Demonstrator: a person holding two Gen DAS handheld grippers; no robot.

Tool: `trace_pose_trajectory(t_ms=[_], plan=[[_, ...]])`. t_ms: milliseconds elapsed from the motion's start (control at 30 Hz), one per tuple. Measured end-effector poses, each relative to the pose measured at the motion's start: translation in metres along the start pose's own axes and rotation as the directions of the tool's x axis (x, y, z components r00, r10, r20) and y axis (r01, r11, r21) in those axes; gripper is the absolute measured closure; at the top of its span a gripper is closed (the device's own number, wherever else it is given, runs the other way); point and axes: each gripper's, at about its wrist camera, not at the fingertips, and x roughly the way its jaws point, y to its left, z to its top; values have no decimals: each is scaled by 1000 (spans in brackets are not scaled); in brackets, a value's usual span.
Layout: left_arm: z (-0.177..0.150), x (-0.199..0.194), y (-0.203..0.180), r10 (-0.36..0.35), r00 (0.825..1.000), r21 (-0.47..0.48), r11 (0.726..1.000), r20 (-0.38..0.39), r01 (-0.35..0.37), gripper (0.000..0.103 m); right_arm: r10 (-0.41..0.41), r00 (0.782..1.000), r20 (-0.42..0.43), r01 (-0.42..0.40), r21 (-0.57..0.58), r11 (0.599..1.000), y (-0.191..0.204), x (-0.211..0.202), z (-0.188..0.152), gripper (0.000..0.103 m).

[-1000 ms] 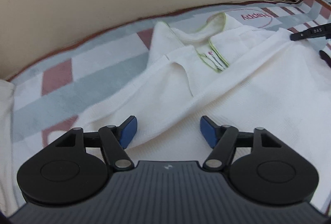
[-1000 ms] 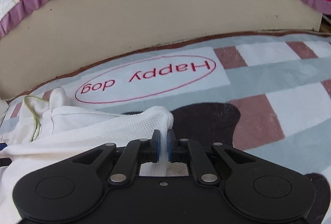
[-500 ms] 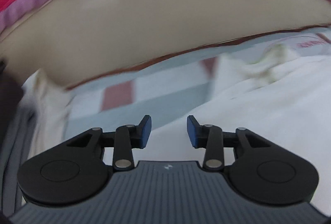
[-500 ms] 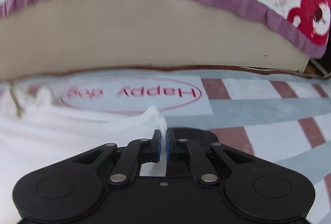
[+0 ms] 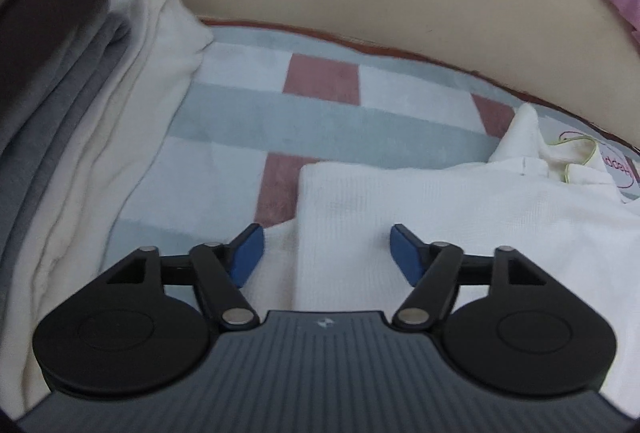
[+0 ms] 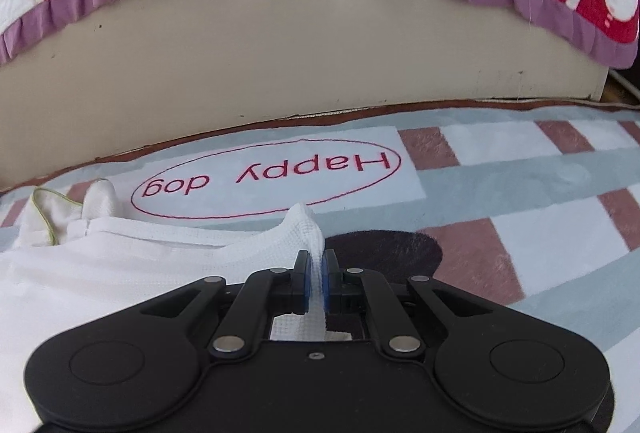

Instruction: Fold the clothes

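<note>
The left claw [image 5: 327, 253] has just been opening and stands spread above the white shirt [image 5: 460, 217], its pads clear of the cloth. The right claw [image 6: 315, 279] is pinching the shirt's corner.

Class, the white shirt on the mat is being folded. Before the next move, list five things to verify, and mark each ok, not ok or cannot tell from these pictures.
1. Right tongs clamp the shirt edge: ok, cloth is pinched between the pads.
2. Left tongs ready to take cloth: ok, their jaws have just been opening; shirt lies below the gap, not pinched.
3. Shirt corner in front of left tongs lies flat: ok.
4. Collar tucked neatly: not ok, it is bunched up.
5. Stack of other clothes stays apart from the shirt: ok, bare mat lies between.
</note>
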Motion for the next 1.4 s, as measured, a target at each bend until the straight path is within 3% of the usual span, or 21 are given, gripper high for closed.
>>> trace_pose_trajectory(t_ms=[33,67,100,167,267,333,400,600,667,700,733,767,800,967,1067,1267,1400], plan=[[0,-2,-8,-56,998,61,997,18,55,50,16,1000,1,-16,15,1000,-2,0,0,96],[-1,-3,-22,-65,998,153,986,22,61,65,40,999,4,-40,28,999,-3,-1,0,96],[-1,-1,-38,-23,1000,262,965,22,16,102,70,997,11,-71,41,997,-5,-1,0,96],[-2,-2,-60,52,997,374,925,62,-71,101,143,989,42,-146,67,987,-8,-5,0,96],[5,-13,-62,131,973,359,913,192,-194,101,178,978,112,-188,87,978,-9,-14,3,97],[12,-20,-56,171,950,315,915,261,-251,101,128,984,126,-138,80,987,-11,-17,5,97],[15,-17,-42,189,948,266,929,255,-257,101,68,992,109,-74,45,996,-9,-12,5,98],[5,10,-46,321,924,252,895,208,-367,96,-90,988,123,102,-95,990,7,-5,2,95],[7,3,-43,327,933,187,917,149,-351,84,-115,989,96,121,-69,990,4,-20,7,87],[7,-6,-40,309,942,144,934,127,-326,73,-126,989,81,131,-56,990,2,-28,9,84],[6,-19,-36,279,953,98,952,118,-291,59,-124,989,75,126,-25,992,-2,-40,9,70],[4,-33,-33,250,962,58,965,113,-257,54,-105,992,74,103,31,994,-10,-56,5,56],[2,-47,-30,220,969,17,975,110,-223,51,-88,994,61,82,95,992,-17,-70,0,53],[-24,-103,-26,190,982,-70,979,-6,-190,51,63,998,12,-62,423,904,-46,-121,-41,52],[-51,-131,-21,148,988,-154,976,-45,-153,51,194,981,2,-171,478,861,-41,-140,-67,52],[-111,-175,-4,-5,997,-377,926,-81,-26,51,199,978,-66,-139,508,850,-29,-169,-97,52],[-129,-184,0,-39,993,-422,906,-111,-11,53,184,981,-61,-116,574,810,-35,-189,-106,52]])
